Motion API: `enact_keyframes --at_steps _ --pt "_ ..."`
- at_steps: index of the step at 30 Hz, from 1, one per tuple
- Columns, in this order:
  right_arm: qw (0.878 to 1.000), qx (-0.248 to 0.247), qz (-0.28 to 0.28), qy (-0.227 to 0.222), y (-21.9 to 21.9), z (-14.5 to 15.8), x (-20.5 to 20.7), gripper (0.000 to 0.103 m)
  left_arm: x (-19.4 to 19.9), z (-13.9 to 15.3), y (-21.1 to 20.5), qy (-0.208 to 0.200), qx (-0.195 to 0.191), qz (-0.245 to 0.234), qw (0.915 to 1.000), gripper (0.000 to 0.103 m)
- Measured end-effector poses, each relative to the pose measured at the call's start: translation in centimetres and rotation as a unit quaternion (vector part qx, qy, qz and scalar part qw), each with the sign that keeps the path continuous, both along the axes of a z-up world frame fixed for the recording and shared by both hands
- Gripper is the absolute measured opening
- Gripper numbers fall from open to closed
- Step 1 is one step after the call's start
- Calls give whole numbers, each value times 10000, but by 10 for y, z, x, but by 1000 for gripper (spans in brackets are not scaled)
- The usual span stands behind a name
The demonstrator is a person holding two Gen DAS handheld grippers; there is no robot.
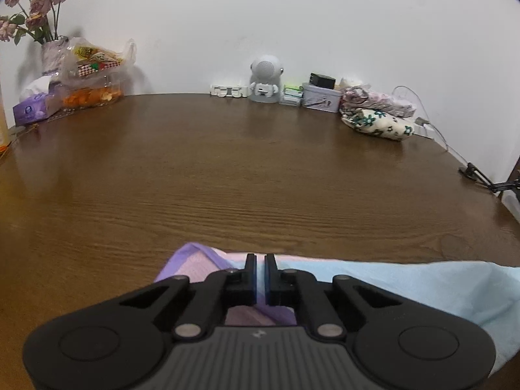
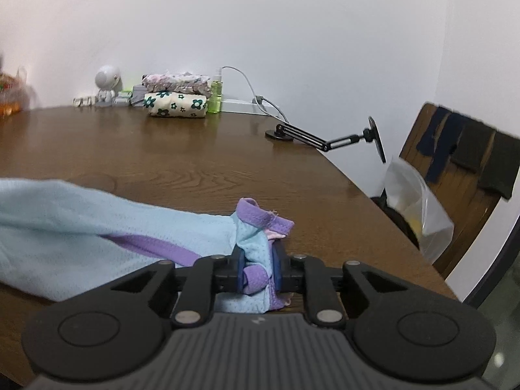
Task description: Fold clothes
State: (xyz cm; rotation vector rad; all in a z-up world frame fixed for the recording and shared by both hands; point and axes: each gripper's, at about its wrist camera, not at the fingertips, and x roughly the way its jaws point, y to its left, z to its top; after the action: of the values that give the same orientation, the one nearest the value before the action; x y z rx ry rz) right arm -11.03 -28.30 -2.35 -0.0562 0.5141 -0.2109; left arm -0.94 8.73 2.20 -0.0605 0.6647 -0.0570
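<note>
A light blue mesh garment with purple and pink trim lies at the near edge of the brown wooden table. My left gripper has its jaws together over the garment's purple-and-pink far edge, and a thin strip of cloth shows between the pads. In the right wrist view the same garment stretches away to the left. My right gripper is shut on a bunched corner of it, and a purple hem sticks up past the fingertips.
Folded floral clothes are stacked at the back wall beside a tin, a small white robot figure and a green bottle. A tissue box, snack bags and flowers stand back left. A black holder arm and a chair are on the right.
</note>
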Motion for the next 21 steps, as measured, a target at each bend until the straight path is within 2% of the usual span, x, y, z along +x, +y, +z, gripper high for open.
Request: enact_keyframes --at_steps 5,8,10,14,17,19,21 --pt "9996 275 1 -72 -7 7 0 15 5 -5 4 -98 -15 171 9998 0" --pt "9986 438 116 -289 -5 23 -3 15 3 -7 10 -213 -198 334 9990 2" --pt "9972 492 325 -467 4 39 -6 15 -1 -2 14 -248 -332 311 9987 4" --pt "9897 634 1160 -554 50 61 0 15 -23 12 17 -552 -396 217 9975 16" --pt "9818 718 1722 -357 95 53 18 15 -41 16 17 -635 -269 169 9975 20" --pt "9768 828 1975 -40 125 39 32 15 -53 16 18 -626 -188 123 9978 23" --pt "9729 855 2137 200 148 28 39 19 -63 14 20 -590 -166 181 9980 28"
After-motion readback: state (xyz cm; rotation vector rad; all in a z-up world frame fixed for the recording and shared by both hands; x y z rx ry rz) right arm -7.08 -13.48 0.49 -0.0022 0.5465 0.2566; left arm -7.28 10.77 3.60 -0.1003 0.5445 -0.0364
